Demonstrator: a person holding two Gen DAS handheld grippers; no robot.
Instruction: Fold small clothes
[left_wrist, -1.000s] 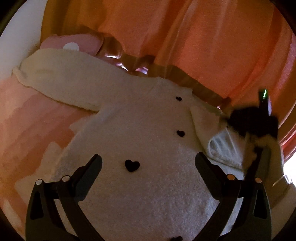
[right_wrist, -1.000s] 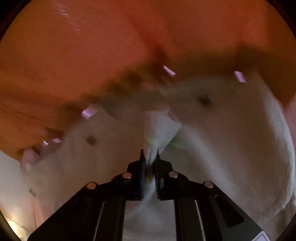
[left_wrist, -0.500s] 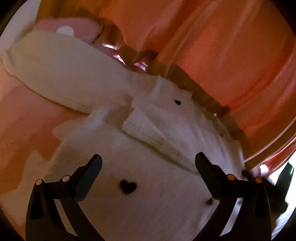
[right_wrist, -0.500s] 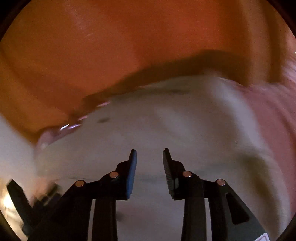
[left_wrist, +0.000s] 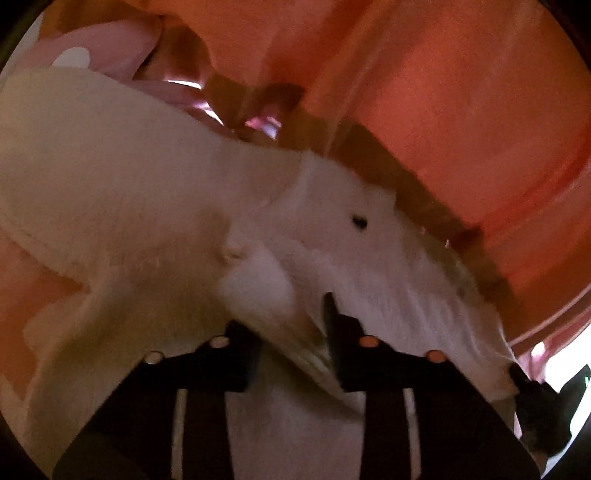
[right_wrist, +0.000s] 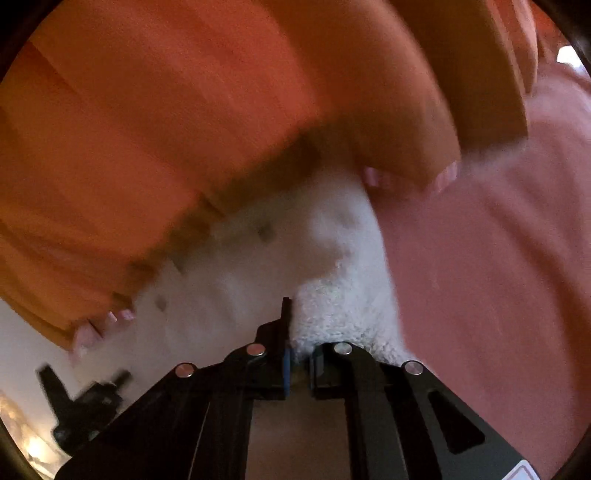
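A small white fleece cardigan (left_wrist: 369, 258) with black heart buttons lies on a pink bed sheet, one sleeve (left_wrist: 110, 177) stretched to the left. My left gripper (left_wrist: 291, 325) is shut on a folded edge of the cardigan near its middle. In the right wrist view my right gripper (right_wrist: 299, 332) is shut on the fluffy right edge of the same cardigan (right_wrist: 332, 306). The far part of the garment is blurred there.
An orange curtain (left_wrist: 443, 92) hangs just behind the cardigan, also filling the right wrist view (right_wrist: 166, 110). Pink bed sheet (right_wrist: 480, 277) spreads to the right. A pink pillow (left_wrist: 110, 40) lies at the far left. The left gripper's body (right_wrist: 85, 406) shows at lower left.
The right gripper let go of the folded sleeve, moved to the cardigan's right edge and shut on it. The left gripper went from wide open to shut on the cardigan's folded edge.
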